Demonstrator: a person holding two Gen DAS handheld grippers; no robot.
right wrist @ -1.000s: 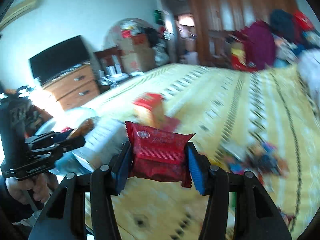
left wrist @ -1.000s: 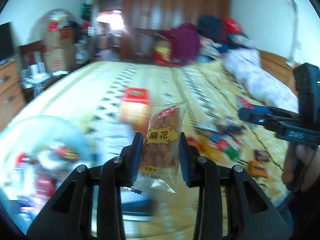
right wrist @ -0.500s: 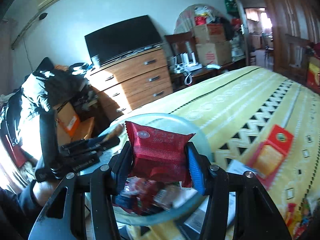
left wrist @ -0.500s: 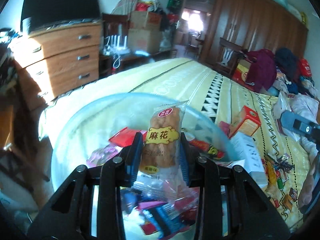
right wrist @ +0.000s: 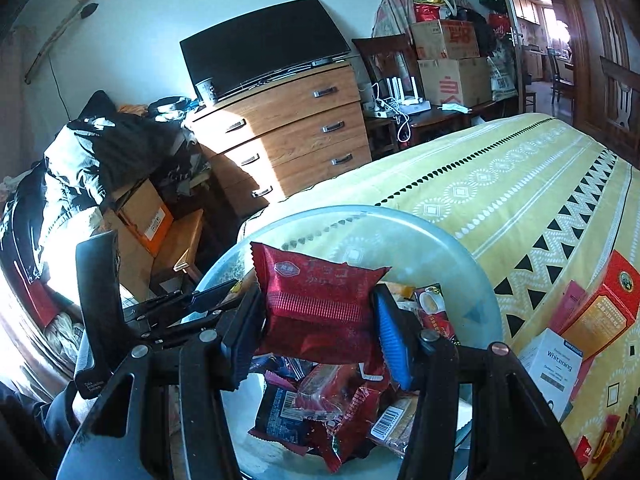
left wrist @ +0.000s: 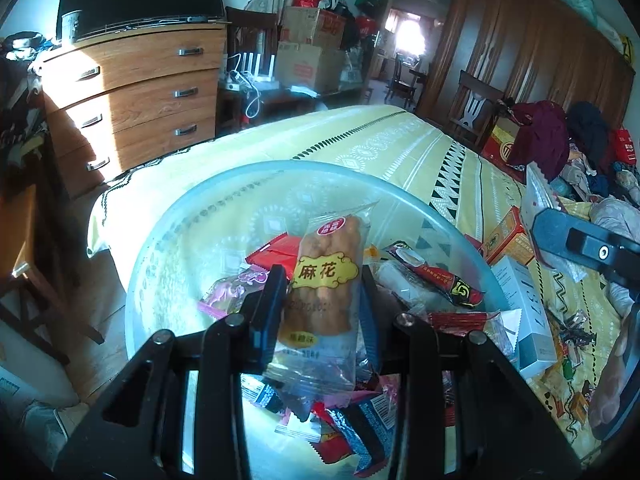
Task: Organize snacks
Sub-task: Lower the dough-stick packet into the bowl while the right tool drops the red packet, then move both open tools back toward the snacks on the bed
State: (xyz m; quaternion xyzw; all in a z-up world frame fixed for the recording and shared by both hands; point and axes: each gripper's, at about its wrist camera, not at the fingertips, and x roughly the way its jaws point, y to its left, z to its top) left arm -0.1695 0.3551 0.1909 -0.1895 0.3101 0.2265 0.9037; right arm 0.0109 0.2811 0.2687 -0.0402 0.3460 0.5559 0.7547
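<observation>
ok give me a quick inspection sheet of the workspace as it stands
surface: yellow patterned bedspread.
job's things: clear bowl on it, holding many wrapped snacks; twisted-dough snack pack and red snack pack held above it.
clutter: red-orange box, white box, loose sweets on the bed beside the bowl.
grippers: left gripper and right gripper, jaws shut on their packs.
cables: white cables on the side table.
surroundings: wooden dresser, TV, cardboard boxes.

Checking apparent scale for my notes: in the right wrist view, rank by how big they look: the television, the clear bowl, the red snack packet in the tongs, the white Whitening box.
1. Clear bowl
2. Television (farther away, so really bigger)
3. Red snack packet (magnified by nearness)
4. White Whitening box
</observation>
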